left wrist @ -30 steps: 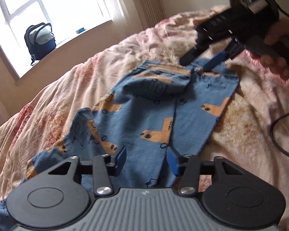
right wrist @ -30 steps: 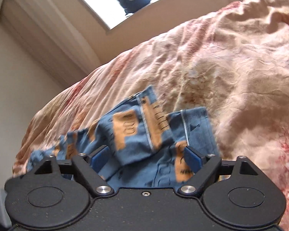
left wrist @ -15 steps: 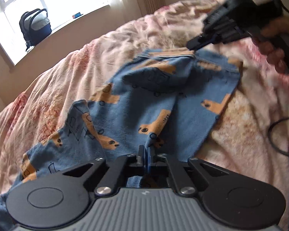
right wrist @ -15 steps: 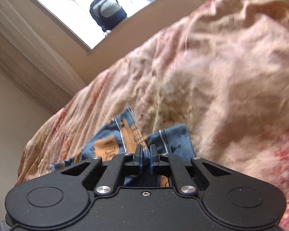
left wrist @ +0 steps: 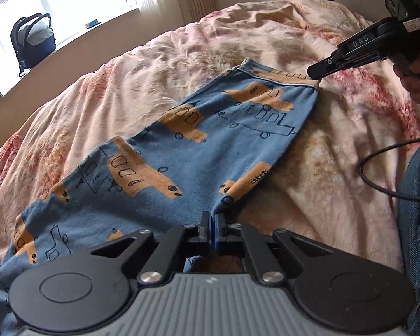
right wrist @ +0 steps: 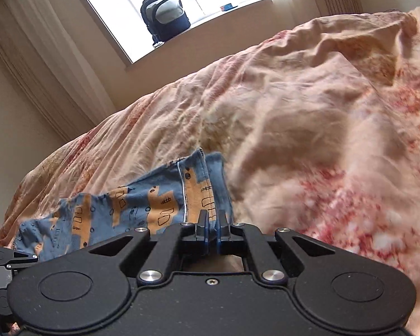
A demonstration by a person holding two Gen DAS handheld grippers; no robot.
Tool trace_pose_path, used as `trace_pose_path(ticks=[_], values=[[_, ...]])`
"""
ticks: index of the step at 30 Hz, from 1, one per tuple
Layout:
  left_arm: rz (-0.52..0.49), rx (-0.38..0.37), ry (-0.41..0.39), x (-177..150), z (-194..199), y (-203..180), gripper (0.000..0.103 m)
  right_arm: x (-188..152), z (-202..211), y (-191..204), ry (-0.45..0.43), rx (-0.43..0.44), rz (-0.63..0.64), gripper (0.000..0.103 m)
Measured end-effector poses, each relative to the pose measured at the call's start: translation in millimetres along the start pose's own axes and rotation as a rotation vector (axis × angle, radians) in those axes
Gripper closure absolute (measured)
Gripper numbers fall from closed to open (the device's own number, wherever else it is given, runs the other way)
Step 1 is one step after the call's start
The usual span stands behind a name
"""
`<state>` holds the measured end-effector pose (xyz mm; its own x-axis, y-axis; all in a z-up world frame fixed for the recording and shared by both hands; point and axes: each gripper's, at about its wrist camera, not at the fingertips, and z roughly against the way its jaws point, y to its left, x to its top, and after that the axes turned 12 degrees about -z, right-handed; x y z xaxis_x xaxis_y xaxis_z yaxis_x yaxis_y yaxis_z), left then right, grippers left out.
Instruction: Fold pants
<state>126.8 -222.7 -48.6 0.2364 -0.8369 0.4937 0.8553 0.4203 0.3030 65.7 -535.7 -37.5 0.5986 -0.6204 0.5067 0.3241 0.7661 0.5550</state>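
Left wrist view first: my left gripper (left wrist: 212,225) is pinched down on the near edge of the pants (left wrist: 198,151), jaws together with blue cloth caught between them. The pants lie spread on the quilt (left wrist: 168,56), waistband at the far end, legs trailing off toward the lower left. My right gripper (left wrist: 317,74) sits at the far right corner of that waistband, and from here it looks closed on the hem. So I'd call this the first fold, both corners grabbed and the fabric stretched between them. Next move probably needs both hands carrying that right edge over to the left together, keeping the cloth taut so it doesn't bunch (soft jersey loves to bunch).

Right wrist view: right gripper (right wrist: 212,225) has its jaws clamped on the waistband, pants (right wrist: 131,204) bunched off to its left, quilt (right wrist: 308,126) rising behind.

Material-wise the pants are thin, floppy knit, blue with orange blocks and doodled trucks. The quilt is puffy, wrinkled, peach with red blotches, so a soft, uneven bed to fold on.
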Motion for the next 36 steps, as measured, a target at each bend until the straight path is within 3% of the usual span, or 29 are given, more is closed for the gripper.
trace_pose_path(ticks=[2, 5, 6, 7, 8, 9, 10, 14, 16, 19, 23, 26, 28, 31, 36], values=[[0.002, -0.009, 0.013, 1, -5, 1, 0.1, -4, -1, -1, 0.001, -0.009, 0.02, 0.099], [0.098, -0.06, 0.011, 5, -6, 15, 0.095, -9, -1, 0, -0.003, -0.019, 0.059, 0.098], [0.133, -0.077, -0.004, 6, -5, 21, 0.088, -10, -1, 1, -0.01, -0.021, 0.07, 0.098], [0.16, -0.095, -0.022, 8, -3, 26, 0.075, -11, 0, 1, -0.02, -0.025, 0.082, 0.096], [0.181, -0.104, -0.043, 12, -1, 32, 0.065, -13, 1, 1, -0.027, -0.022, 0.098, 0.085], [0.194, -0.099, -0.065, 17, 0, 37, 0.042, -14, 3, 2, -0.034, -0.017, 0.116, 0.078], [0.199, -0.084, -0.09, 24, 0, 42, 0.031, -16, 5, 2, -0.045, -0.013, 0.133, 0.077], [0.209, -0.098, -0.194, 67, -14, 65, 0.027, -17, 5, 3, -0.062, -0.001, 0.211, 0.063], [0.185, -0.082, -0.194, 95, -32, 68, 0.027, -17, 3, 4, -0.062, 0.017, 0.235, 0.06], [0.061, -0.115, -0.185, 132, -63, 61, 0.035, -17, 1, 8, -0.06, 0.043, 0.274, 0.06], [-0.086, -0.155, -0.157, 162, -97, 41, 0.037, -20, -6, 10, -0.04, 0.038, 0.315, 0.06], [-0.157, -0.166, -0.119, 175, -114, 29, 0.05, -18, -10, 2, -0.035, 0.043, 0.293, 0.06], [-0.199, -0.188, -0.091, 178, -124, 21, 0.073, -17, -11, -2, -0.036, 0.053, 0.279, 0.06], [-0.233, -0.167, -0.11, 180, -124, 11, 0.089, -19, -13, -5, -0.038, 0.064, 0.271, 0.06], [-0.256, -0.115, -0.172, 186, -111, 4, 0.091, -21, -14, -5, -0.044, 0.066, 0.268, 0.074]])
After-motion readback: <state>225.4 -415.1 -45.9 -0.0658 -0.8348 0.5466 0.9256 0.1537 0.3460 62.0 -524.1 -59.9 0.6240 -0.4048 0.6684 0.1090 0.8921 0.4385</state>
